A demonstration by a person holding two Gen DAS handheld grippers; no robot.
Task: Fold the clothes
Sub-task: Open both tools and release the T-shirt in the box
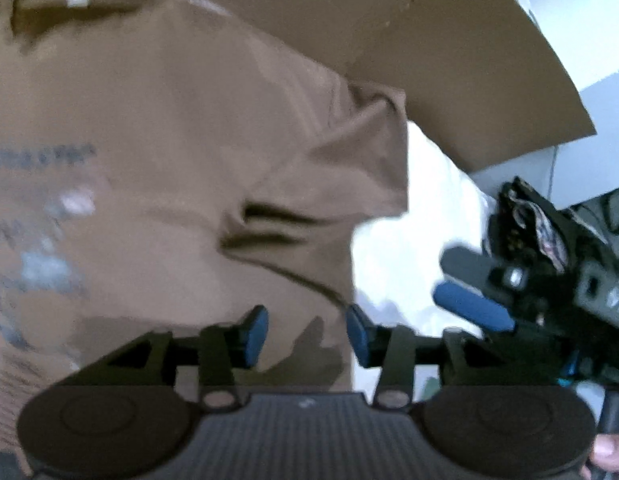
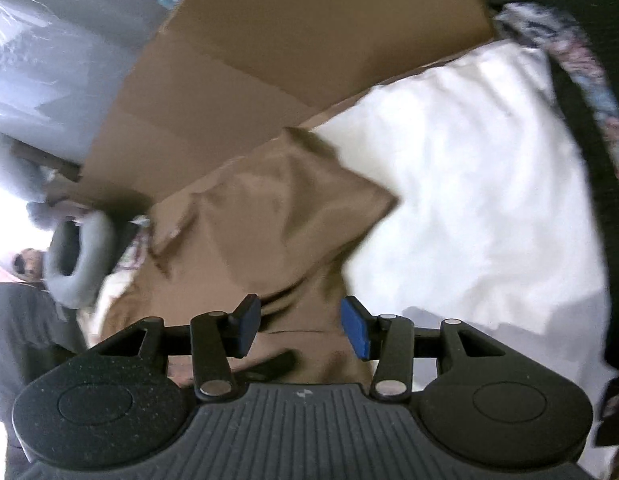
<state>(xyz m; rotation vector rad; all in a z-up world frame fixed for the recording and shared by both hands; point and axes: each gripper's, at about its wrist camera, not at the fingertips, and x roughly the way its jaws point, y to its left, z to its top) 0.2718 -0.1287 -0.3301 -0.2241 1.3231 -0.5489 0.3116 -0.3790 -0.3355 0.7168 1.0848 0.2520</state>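
We see a brown shirt (image 1: 169, 160) spread on a white sheet (image 2: 469, 180), with its sleeve (image 2: 301, 200) lying out toward the sheet. A cardboard sheet (image 1: 429, 60) lies just behind the shirt. Our left hand-held gripper (image 1: 307, 336) is above the shirt with its blue pads (image 1: 255, 334) spread apart, nothing between them. Our right hand-held gripper (image 2: 301, 326) is also spread and holds nothing, above the shirt's edge. In the left view it appears at the right (image 1: 469, 284).

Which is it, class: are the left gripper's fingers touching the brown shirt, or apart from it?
Apart. The left wrist view shows the left gripper open, brown shirt visible between its fingers, neither pressing cloth.
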